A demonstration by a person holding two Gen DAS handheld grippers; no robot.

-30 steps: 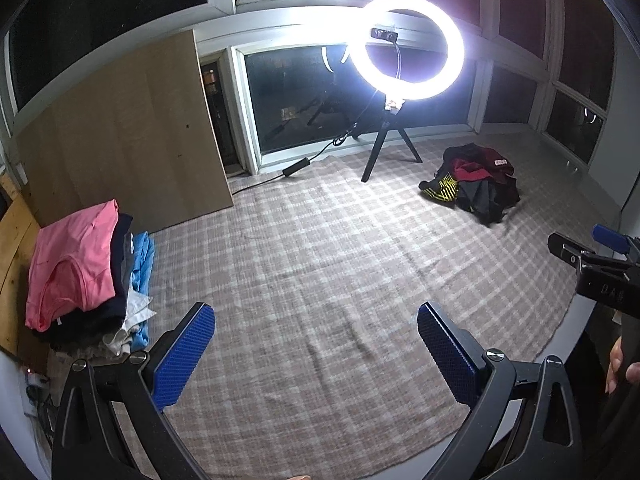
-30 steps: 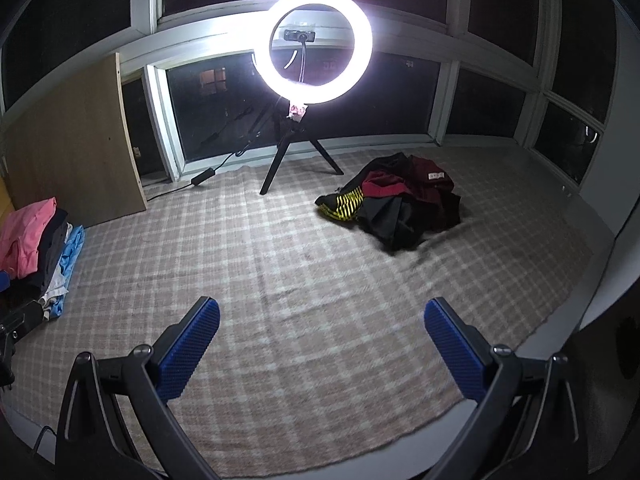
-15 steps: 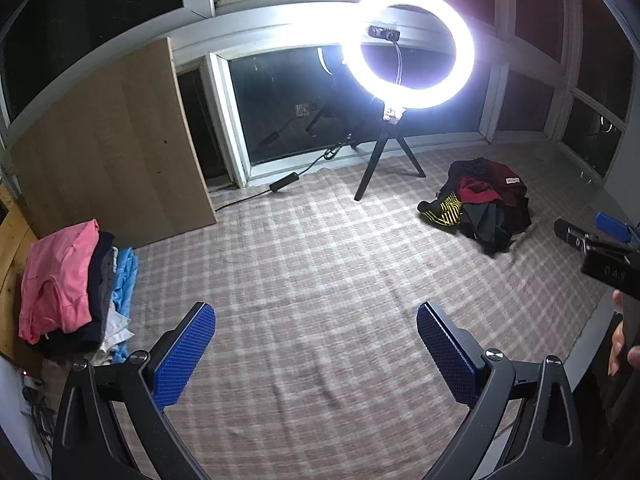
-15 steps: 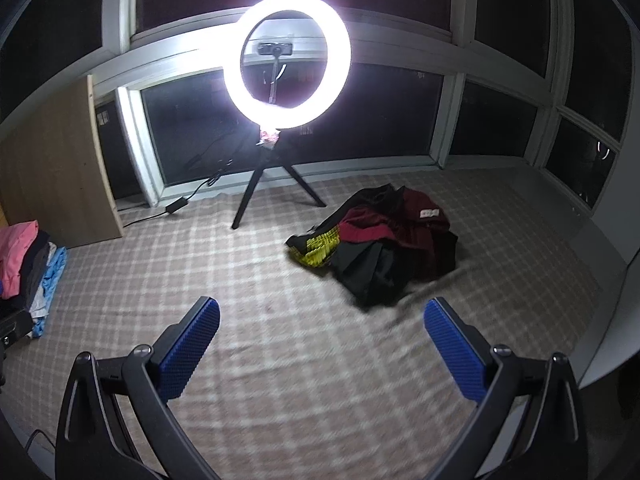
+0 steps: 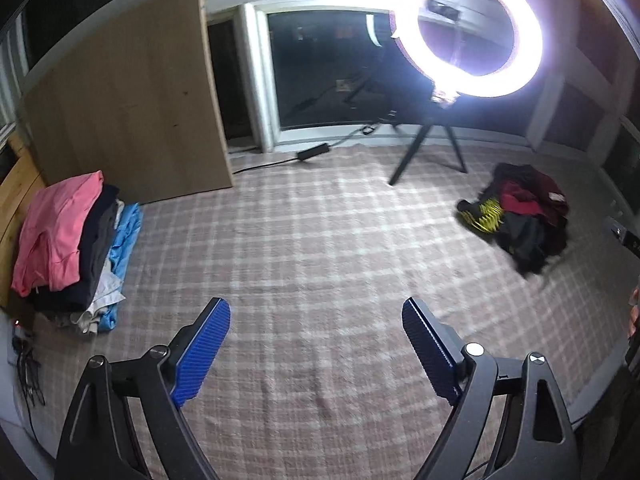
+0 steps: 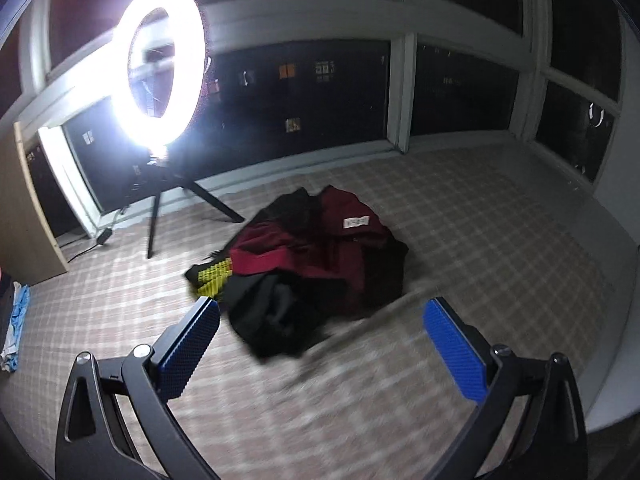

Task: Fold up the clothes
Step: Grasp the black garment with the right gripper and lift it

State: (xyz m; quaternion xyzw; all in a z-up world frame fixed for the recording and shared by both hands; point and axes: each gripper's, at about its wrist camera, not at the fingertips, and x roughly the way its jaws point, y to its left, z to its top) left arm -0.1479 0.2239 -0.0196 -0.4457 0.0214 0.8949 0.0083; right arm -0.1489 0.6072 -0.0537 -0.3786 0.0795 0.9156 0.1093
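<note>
Since the earlier frames, the right tool [image 6: 320,320] has been brought much nearer to the heap of unfolded clothes [image 6: 312,264], which now fills the middle of the right wrist view instead of lying far off. In the left wrist view the ring light [image 5: 472,28] has been shifted toward the upper right and the heap [image 5: 520,216] is seen farther to the right.

The heap is made up of dark red, black and yellow-patterned garments and is laid on the checked blanket [image 6: 460,208], just beyond the fingertips of the right tool. The near black edge of the heap is seen between the two blue pads, closer to the left pad [image 6: 188,344]. No cloth is touched by that tool; its jaws are spread wide and nothing is held between them.

The left tool [image 5: 316,340] is likewise spread wide and empty. It is held above bare blanket [image 5: 320,240], well apart from the heap, which lies ahead and far to its right. A stack of folded clothes [image 5: 68,240], topped by a pink garment, is seen far to its left, beside a wooden board [image 5: 132,100]. The ring light is stood on a tripod behind the heap, near the dark windows. Part of the right wrist view is blurred.
</note>
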